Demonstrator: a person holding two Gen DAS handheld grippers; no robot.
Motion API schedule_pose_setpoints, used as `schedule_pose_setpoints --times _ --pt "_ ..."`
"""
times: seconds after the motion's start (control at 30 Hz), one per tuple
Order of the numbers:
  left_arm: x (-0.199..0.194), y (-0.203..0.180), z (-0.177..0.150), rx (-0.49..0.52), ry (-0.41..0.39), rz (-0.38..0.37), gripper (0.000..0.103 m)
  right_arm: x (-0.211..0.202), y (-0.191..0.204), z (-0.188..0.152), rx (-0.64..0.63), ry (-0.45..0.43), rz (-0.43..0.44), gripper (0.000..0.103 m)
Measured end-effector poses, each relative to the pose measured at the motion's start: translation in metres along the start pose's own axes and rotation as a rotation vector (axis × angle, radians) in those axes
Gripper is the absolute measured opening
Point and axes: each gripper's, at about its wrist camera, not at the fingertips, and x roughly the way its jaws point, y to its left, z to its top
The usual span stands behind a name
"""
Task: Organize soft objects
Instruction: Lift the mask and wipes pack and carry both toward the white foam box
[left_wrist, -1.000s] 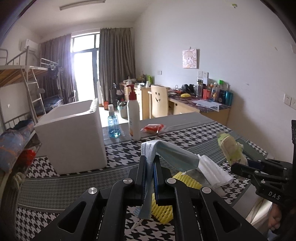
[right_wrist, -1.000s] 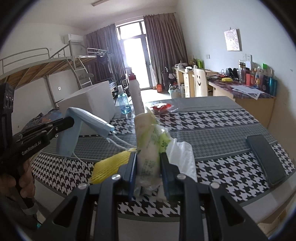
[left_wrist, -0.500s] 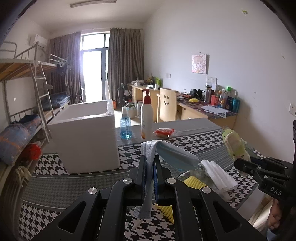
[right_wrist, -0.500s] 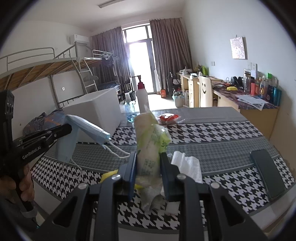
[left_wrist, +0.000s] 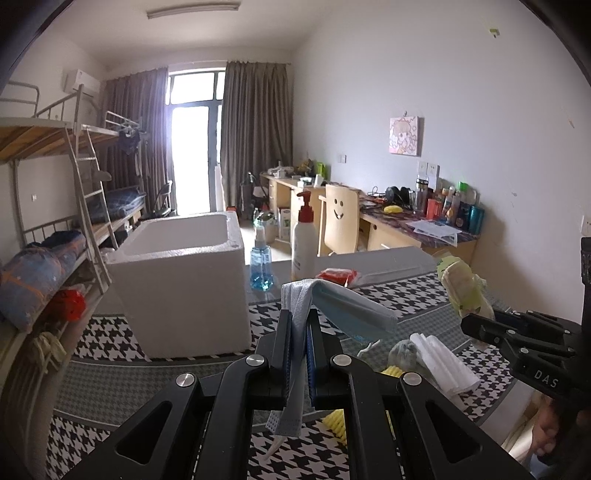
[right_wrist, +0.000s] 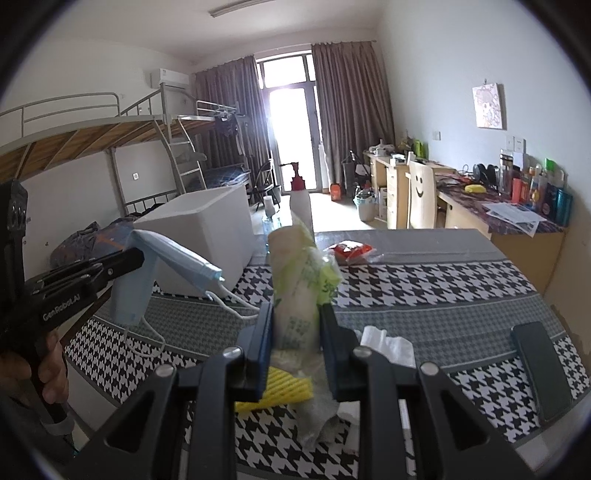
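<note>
Two soft things are up off the table at once, one in each gripper. The left gripper (left_wrist: 298, 334) is clenched on a blue face mask (left_wrist: 347, 310): the pads pinch a fold of it, most of the mask drapes forward and to the right over the fingertips, and an ear loop dangles below. The right gripper (right_wrist: 295, 332) grasps a pale green plastic-wrapped pack (right_wrist: 301, 280), which stands upright between the pads and rises well above them, its crinkled tail hanging underneath.

The step in hand looks like carrying both items to the white foam box (left_wrist: 184, 280), which stands open-topped on the checked tablecloth (left_wrist: 388, 291), ahead and to the left of both grippers. To do it well, both loads should ride high enough to clear the near wall of the box, and the mask's loose loop should not snag on that rim or on the other tool. Each grip should hold until its item is over the opening; the mask is light and may cling to a pad, so a small shake may be needed. The pack is tall and could tip if let go above the edge.

A yellow ridged sponge (right_wrist: 277, 387) and a white tissue pack (left_wrist: 441, 363) lie on the cloth just below the grippers, not yet picked up. A pump bottle (left_wrist: 303, 243) and a blue spray bottle (left_wrist: 261, 266) stand just beside the box.
</note>
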Motion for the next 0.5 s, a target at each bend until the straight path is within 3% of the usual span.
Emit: schedule_pose_setpoints --times 0.5 --pt "0.009 0.009 0.022 0.006 -0.030 0.012 0.008 0.013 0.005 0.025 -0.018 -0.007 0.013 0.029"
